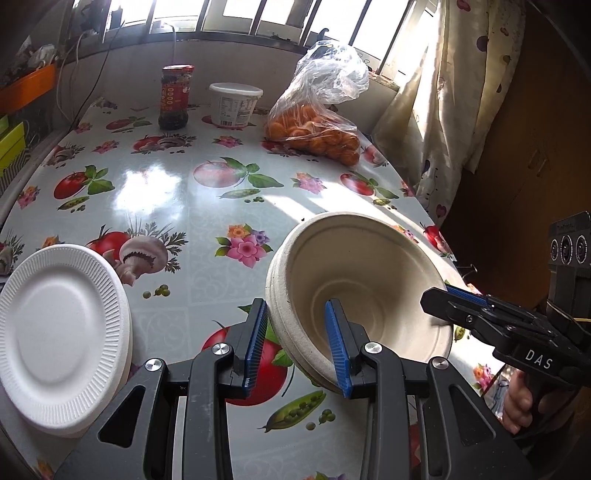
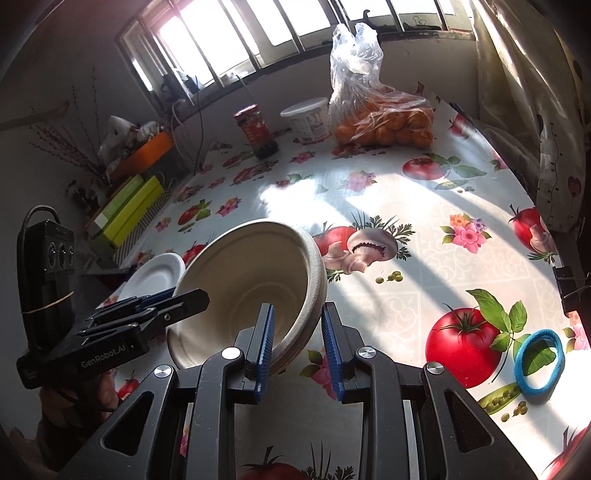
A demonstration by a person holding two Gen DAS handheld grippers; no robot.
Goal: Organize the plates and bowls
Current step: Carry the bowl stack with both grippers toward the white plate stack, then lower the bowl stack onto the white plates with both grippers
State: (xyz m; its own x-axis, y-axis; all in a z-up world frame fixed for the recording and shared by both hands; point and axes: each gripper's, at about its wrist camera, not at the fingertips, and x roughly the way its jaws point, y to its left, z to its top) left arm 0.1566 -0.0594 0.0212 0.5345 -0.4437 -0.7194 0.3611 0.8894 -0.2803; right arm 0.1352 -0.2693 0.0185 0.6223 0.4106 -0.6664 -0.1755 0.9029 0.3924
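A stack of beige bowls (image 1: 354, 280) hangs tilted above the tabletop (image 1: 177, 192), caught between two hand-held grippers. The left hand-held gripper (image 1: 300, 347) is clamped on the near-left rim of the bowls, one blue pad outside the wall and one inside. The right hand-held gripper (image 2: 297, 352) straddles the opposite rim in the same way; its inner pad lies against the inside of the wall, while a slim gap shows between the outer pad and the rim, so the pictures do not settle whether it truly pinches. From the left wrist view its black fingers reach onto the right edge of the bowls, with a hand (image 1: 517, 406) on the grip below.

Taking the bowls as the landmark: a stack of white ribbed plates (image 1: 62, 332) lies to their left, near the tabletop's edge and apart from them. Far beyond the bowls, toward the barred window (image 1: 280, 14), stand a dark jar (image 1: 174, 98) with a red lid, a white tub (image 1: 234, 105) beside it, and a clear bag (image 1: 317, 122) of oranges to the right of the tub. To the right of the bowls, well apart, a blue hair tie (image 2: 539, 362) lies on a printed tomato. A patterned curtain (image 1: 443, 110) hangs beyond the bowls on the right
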